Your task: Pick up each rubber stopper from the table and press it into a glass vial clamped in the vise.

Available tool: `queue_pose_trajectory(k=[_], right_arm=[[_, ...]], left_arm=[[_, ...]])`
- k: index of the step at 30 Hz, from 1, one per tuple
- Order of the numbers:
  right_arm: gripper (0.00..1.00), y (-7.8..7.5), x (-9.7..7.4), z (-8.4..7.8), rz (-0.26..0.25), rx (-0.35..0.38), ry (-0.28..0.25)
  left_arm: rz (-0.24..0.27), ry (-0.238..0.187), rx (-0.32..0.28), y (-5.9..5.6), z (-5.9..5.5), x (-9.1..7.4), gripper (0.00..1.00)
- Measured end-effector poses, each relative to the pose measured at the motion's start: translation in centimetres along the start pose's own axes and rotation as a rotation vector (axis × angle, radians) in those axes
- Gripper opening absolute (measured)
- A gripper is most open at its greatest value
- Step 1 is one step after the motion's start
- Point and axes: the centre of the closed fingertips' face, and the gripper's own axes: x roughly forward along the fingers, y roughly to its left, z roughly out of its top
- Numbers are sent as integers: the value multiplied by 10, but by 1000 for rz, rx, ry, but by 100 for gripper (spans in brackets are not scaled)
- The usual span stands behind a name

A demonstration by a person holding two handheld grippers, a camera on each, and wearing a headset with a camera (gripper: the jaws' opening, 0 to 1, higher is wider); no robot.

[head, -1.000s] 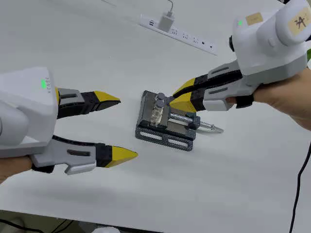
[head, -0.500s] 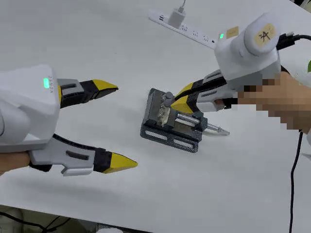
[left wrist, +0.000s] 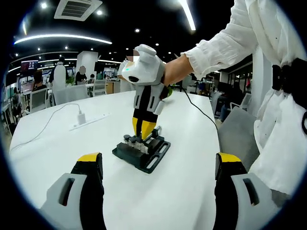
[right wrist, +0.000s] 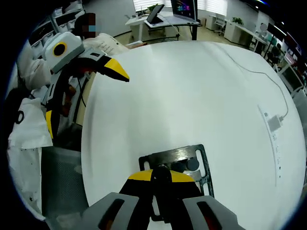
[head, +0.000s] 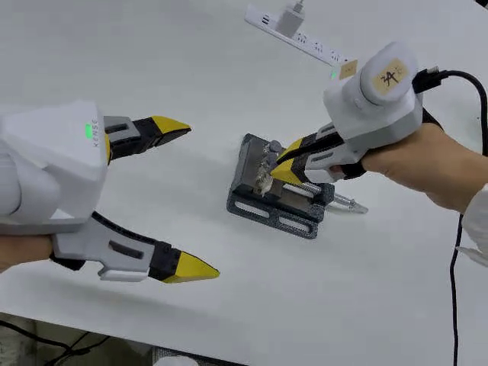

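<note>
could cock the stopper (head: pixel 273 146) or crack the vial (head: pixel 263 181) by pushing off-centre; could also skid the vise (head: pixel 276 212) across the bench (head: pixel 366 290). clamped upright in the vise, that vial: long axis vertical, mouth up. pinched shut on the right gripper (head: pixel 277 162), fingers (head: pixel 284 174) apparently on the stopper at the mouth. spread wide on the left gripper (head: pixel 203 200), holding nothing.

On top of white right gripper (head: pixel 273 169), round beige sticker (head: pixel 390 76): dark handwritten mark, not clearly readable. Tiny grey print (head: pixel 95 131) on left gripper (head: pixel 197 198) housing: too small.
</note>
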Motion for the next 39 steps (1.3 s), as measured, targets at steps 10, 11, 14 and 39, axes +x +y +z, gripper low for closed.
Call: queue_pose_trajectory(k=[10, 11, 14, 39], right_arm=[[6, -4, 3, -3, 4, -1, 12], [6, -4, 3, -3, 5, -2, 14], [6, -3, 4, -3, 6, -11, 21], [6, -6, 7, -4, -66, -177, 133]], left_arm=[[-2, 4, 2, 2, -1, 2, 97], [-2, 4, 1, 2, -1, 2, 97], [0, -1, -2, 3, -1, 2, 97], [-9, -21, -6, 2, 7, 8, 94]])
